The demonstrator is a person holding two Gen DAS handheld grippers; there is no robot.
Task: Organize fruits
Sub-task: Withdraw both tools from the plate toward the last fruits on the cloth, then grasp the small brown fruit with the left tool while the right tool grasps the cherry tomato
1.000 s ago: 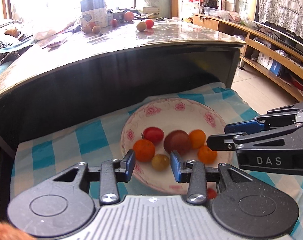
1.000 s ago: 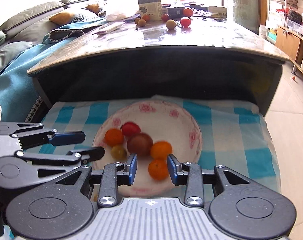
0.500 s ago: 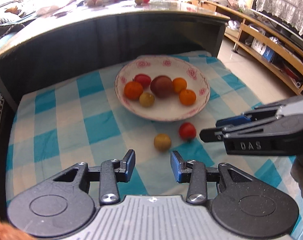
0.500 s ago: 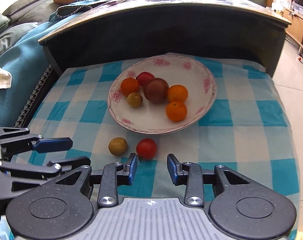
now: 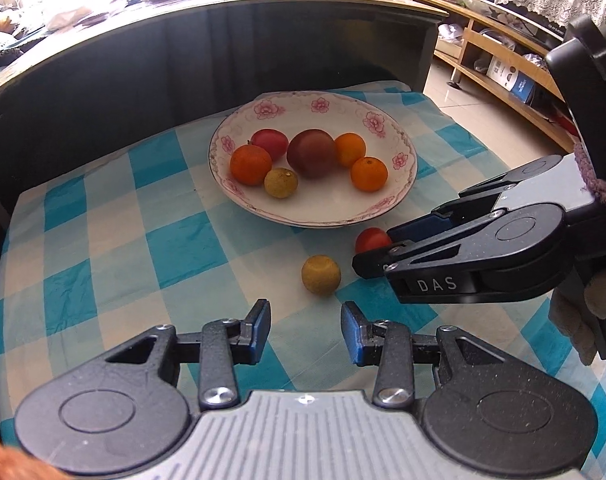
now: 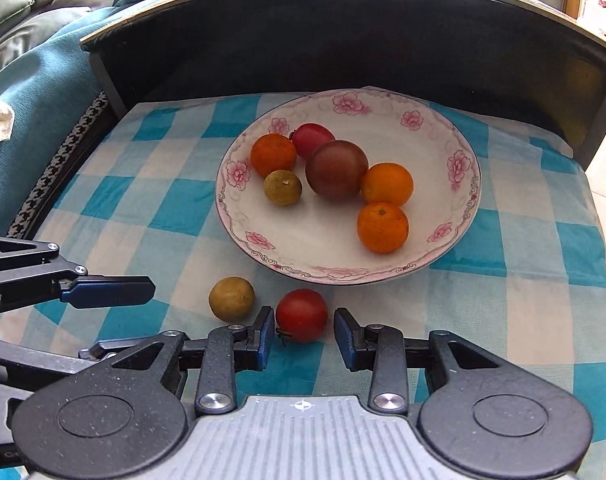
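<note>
The right gripper (image 6: 301,338) is straddling the red fruit (image 6: 301,315) on the checked cloth (image 6: 523,320), just before the plate (image 6: 459,240), jaws apart. Closing gently should avoid bruising. The left gripper (image 5: 306,332), jaws apart, is facing the yellow fruit (image 5: 321,274).

- One floral plate (image 6: 459,168) stood on the one checked cloth (image 6: 535,240).
- Oranges (image 6: 382,227) on the plate: three.
- Red fruits: two, one on the plate at 12 o'clock (image 6: 312,139), one on the cloth (image 6: 301,314).
- Yellow-green fruits: two, one plated (image 6: 282,187), one loose (image 6: 231,299).
- Dark purple fruit (image 6: 336,170): one.
- Grippers: two.
</note>
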